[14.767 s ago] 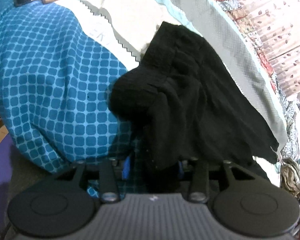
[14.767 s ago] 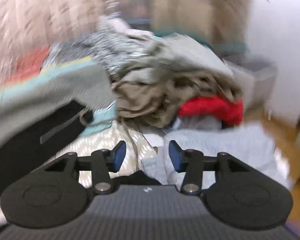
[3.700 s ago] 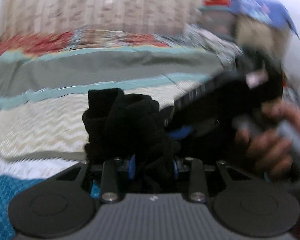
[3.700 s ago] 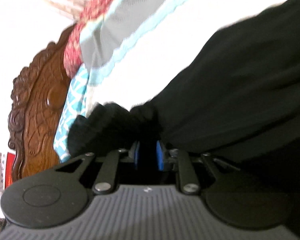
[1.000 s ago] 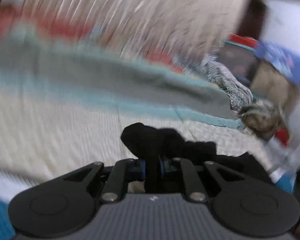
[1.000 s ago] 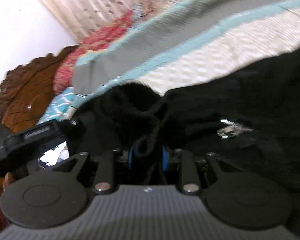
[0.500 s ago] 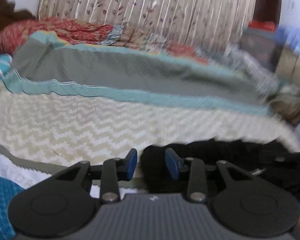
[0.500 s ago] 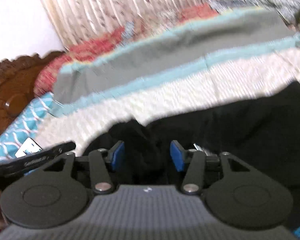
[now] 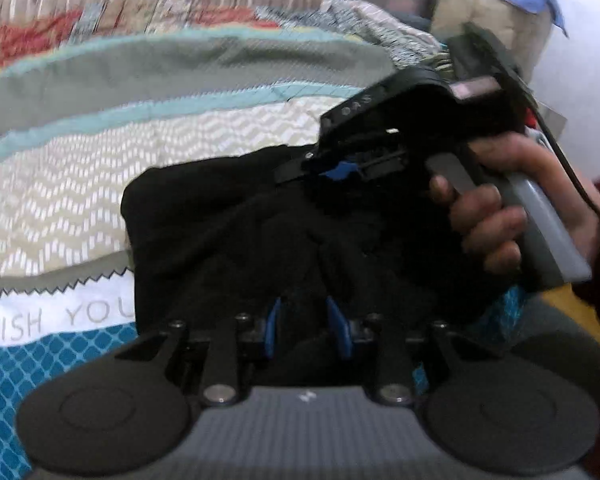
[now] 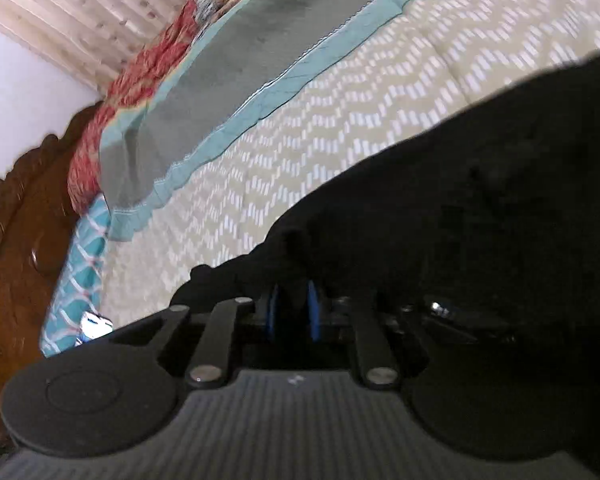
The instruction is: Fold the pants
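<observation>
The black pants [image 9: 228, 232] lie bunched on the striped bedspread [image 9: 100, 152]. My left gripper [image 9: 306, 330] is shut on a fold of the black pants at their near edge. The right gripper [image 9: 340, 170] shows in the left wrist view, held by a hand, clamped on the pants' far right edge. In the right wrist view the right gripper [image 10: 293, 316] is shut on the black pants [image 10: 480, 220], which fill the right half of the view.
A pile of clothes [image 9: 384, 36] sits at the bed's far right. A carved wooden headboard [image 10: 16, 240] stands at the left of the right wrist view. A patterned curtain [image 10: 80, 8] hangs behind the bed.
Half a second ago both grippers were open near the pants. Now both have closed on the black fabric, and the left gripper has turned toward the right gripper.
</observation>
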